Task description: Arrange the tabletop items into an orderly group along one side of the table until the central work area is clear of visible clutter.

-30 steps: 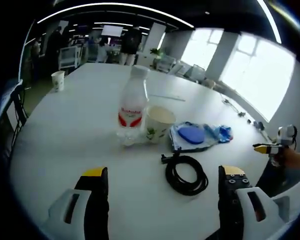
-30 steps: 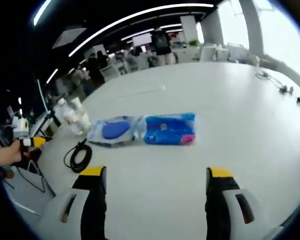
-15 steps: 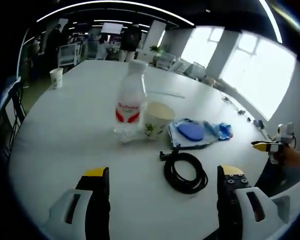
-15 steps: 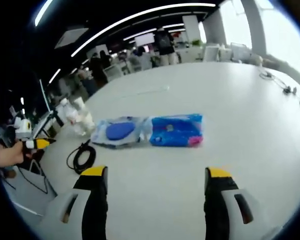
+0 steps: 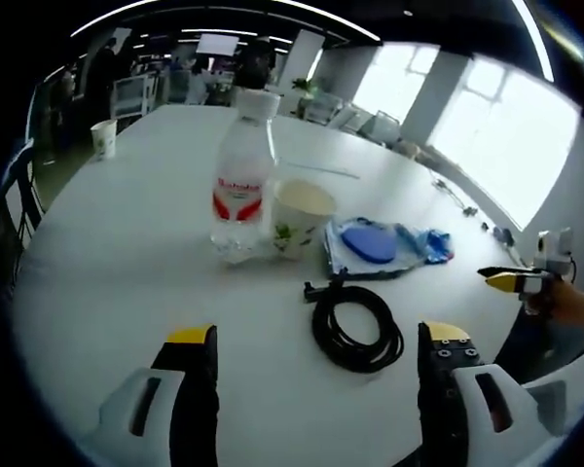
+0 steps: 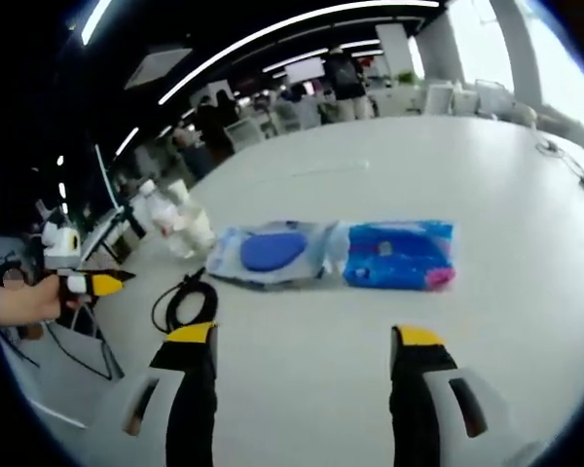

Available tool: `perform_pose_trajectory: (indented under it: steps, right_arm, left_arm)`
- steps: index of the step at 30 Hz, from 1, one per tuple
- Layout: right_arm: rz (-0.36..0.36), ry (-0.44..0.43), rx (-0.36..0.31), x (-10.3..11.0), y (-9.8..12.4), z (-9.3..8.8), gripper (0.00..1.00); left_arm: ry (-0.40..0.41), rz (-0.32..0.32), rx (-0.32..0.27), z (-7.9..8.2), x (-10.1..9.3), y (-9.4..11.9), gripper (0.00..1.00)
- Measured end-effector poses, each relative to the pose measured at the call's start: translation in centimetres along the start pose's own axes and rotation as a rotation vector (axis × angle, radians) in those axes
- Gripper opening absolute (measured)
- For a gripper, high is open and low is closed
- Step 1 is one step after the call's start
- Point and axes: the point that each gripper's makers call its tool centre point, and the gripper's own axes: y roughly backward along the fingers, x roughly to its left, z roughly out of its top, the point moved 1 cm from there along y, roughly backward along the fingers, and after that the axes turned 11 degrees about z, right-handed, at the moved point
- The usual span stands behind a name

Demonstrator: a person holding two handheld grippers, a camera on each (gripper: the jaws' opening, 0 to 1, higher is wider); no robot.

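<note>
A clear plastic bottle [image 5: 241,185] with a red label stands upright on the white table [image 5: 127,253], touching a paper cup [image 5: 300,216]. Right of them lie a clear bag holding a blue disc [image 5: 370,243] and a blue packet [image 5: 426,245]. A coiled black cable [image 5: 318,331] lies nearest, just beyond my left gripper [image 5: 317,341], which is open and empty. My right gripper [image 6: 304,336] is open and empty too, short of the clear bag [image 6: 273,251] and blue packet [image 6: 399,256]. The cable [image 6: 188,285] and bottle [image 6: 161,209] lie to its left.
A second paper cup [image 5: 102,139] stands alone at the far left of the table. Thin cables and small plugs lie along the window-side edge [image 5: 467,209]. Chairs, desks and standing people fill the room behind. A hand [image 6: 19,297] holds the other gripper beyond the table's edge.
Both cameras have shifted: the left view has come a little closer to the bottle and cable, the right view has swung left. The things on the table have not moved.
</note>
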Motion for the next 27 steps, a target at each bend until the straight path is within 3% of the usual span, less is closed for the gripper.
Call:
perform_pose_trajectory:
  steps: [27]
  right_arm:
    - [0.163, 0.011, 0.056, 6.7, -7.0, 0.0, 0.60]
  left_arm:
    - [0.046, -0.017, 0.032, -1.1, -2.1, -2.2, 0.75]
